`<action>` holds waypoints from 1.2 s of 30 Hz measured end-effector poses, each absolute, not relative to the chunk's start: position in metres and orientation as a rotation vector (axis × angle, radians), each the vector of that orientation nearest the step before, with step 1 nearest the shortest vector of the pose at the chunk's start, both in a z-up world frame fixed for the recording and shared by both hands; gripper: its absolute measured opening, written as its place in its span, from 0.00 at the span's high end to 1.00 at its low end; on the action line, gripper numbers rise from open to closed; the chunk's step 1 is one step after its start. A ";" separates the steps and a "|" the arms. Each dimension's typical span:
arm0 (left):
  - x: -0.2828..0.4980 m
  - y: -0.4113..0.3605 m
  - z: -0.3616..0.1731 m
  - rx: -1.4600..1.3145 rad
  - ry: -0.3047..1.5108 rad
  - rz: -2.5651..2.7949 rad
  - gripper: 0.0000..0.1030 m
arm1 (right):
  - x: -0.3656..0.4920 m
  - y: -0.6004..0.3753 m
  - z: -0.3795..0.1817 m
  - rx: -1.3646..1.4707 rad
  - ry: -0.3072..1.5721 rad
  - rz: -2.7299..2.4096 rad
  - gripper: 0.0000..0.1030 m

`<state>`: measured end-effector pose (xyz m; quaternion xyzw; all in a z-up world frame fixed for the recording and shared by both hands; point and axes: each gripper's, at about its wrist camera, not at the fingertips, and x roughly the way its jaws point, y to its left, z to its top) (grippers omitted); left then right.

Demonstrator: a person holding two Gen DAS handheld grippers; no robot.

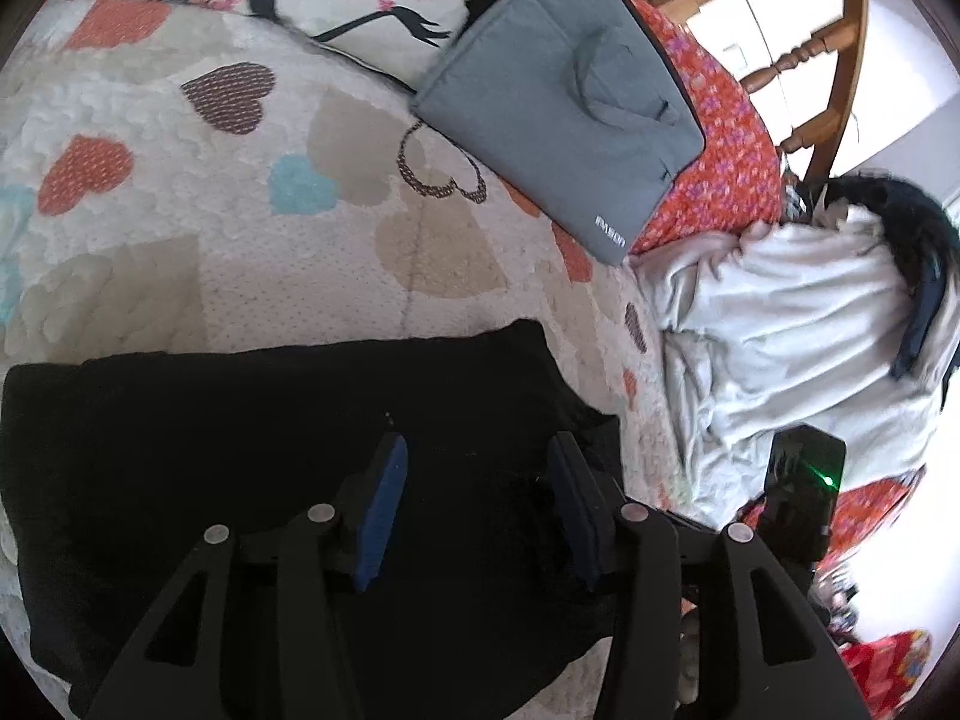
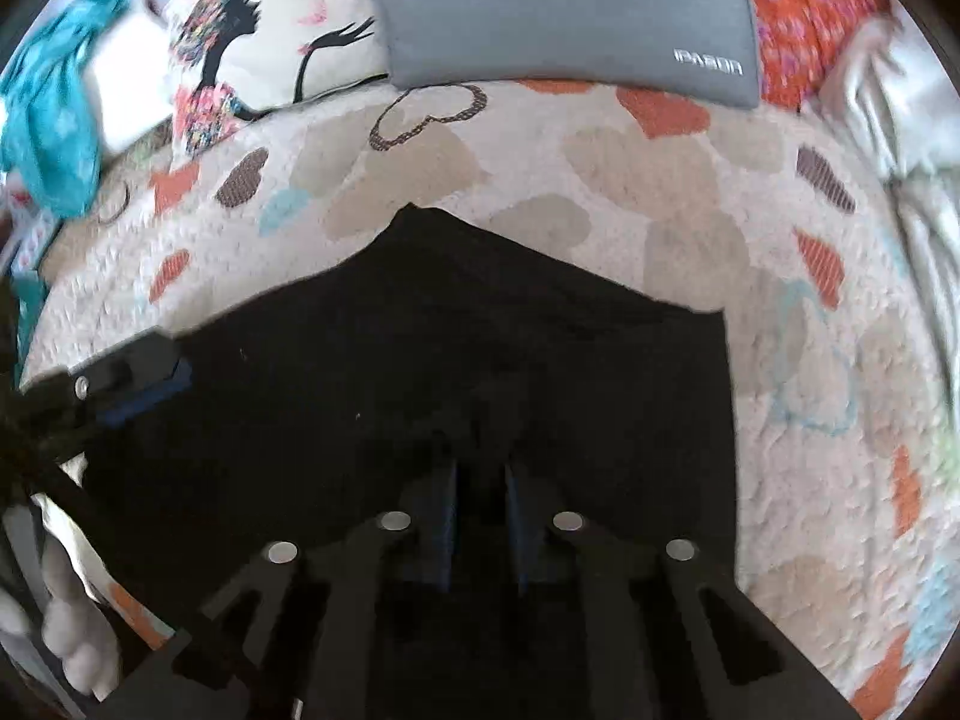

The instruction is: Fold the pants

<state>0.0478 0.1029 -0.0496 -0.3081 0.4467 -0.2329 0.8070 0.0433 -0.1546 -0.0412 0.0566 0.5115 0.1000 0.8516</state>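
The black pants (image 1: 288, 450) lay on the heart-patterned bedspread (image 1: 240, 240) under the left gripper (image 1: 477, 450), jaws spread and empty, while only the right view showed the right gripper (image 2: 480, 480) nearly pressed together over them.

L gripper (image 1: 477, 504): black plastic frame, two fingers w/ dark-blue pads (image 1: 381, 516) on inner faces; four round silver screw heads across the linkage arms, triangular cut-outs in the outer arms. R gripper (image 2: 480, 516): same build, black, blue pads, four silver screws, same cut-outs. Seen from L cam, R unit carries a glossy black box w/ small green light (image 1: 830, 482)
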 end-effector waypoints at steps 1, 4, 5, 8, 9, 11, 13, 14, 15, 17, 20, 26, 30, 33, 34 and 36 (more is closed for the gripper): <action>0.049 0.104 -0.049 -0.676 0.953 -0.500 0.53 | 0.041 -0.157 -0.036 0.139 1.065 0.222 0.87; 0.052 0.113 -0.050 -0.739 0.949 -0.509 0.53 | 0.037 -0.160 -0.021 0.187 1.061 0.261 0.87; 0.053 0.114 -0.050 -0.757 0.948 -0.513 0.52 | 0.038 -0.160 -0.017 0.210 1.066 0.279 0.87; 0.053 0.114 -0.051 -0.761 0.950 -0.507 0.52 | 0.043 -0.156 -0.017 0.317 1.101 0.342 0.87; 0.053 0.113 -0.051 -0.754 0.950 -0.504 0.52 | 0.045 -0.153 -0.020 0.341 1.115 0.359 0.87; 0.052 0.112 -0.051 -0.742 0.951 -0.502 0.52 | 0.052 -0.141 -0.032 0.366 1.152 0.386 0.84; 0.052 0.110 -0.053 -0.734 0.956 -0.498 0.52 | 0.059 -0.134 -0.048 0.376 1.200 0.389 0.79; 0.052 0.108 -0.054 -0.730 0.962 -0.498 0.52 | 0.062 -0.132 -0.058 0.397 1.230 0.395 0.74; 0.052 0.108 -0.055 -0.729 0.965 -0.498 0.52 | 0.063 -0.134 -0.064 0.446 1.242 0.407 0.74; 0.052 0.108 -0.056 -0.730 0.971 -0.498 0.51 | 0.063 -0.143 -0.060 0.519 1.236 0.422 0.66; 0.052 0.109 -0.056 -0.739 0.967 -0.507 0.51 | 0.053 -0.166 -0.033 0.612 1.135 0.450 0.49; 0.044 0.093 -0.048 -0.715 0.926 -0.580 0.48 | 0.014 -0.212 0.002 0.585 1.004 0.380 0.47; 0.038 0.057 -0.050 -0.726 0.929 -0.708 0.47 | -0.010 -0.242 -0.010 0.634 0.981 0.351 0.47; 0.031 0.029 -0.055 -0.681 0.957 -0.760 0.47 | -0.020 -0.255 -0.032 0.741 0.998 0.369 0.48; 0.030 0.021 -0.057 -0.658 0.972 -0.770 0.47 | -0.023 -0.258 -0.042 0.786 1.005 0.375 0.48; 0.028 0.004 -0.066 -0.544 1.050 -0.709 0.47 | -0.025 -0.261 -0.060 0.831 1.037 0.370 0.48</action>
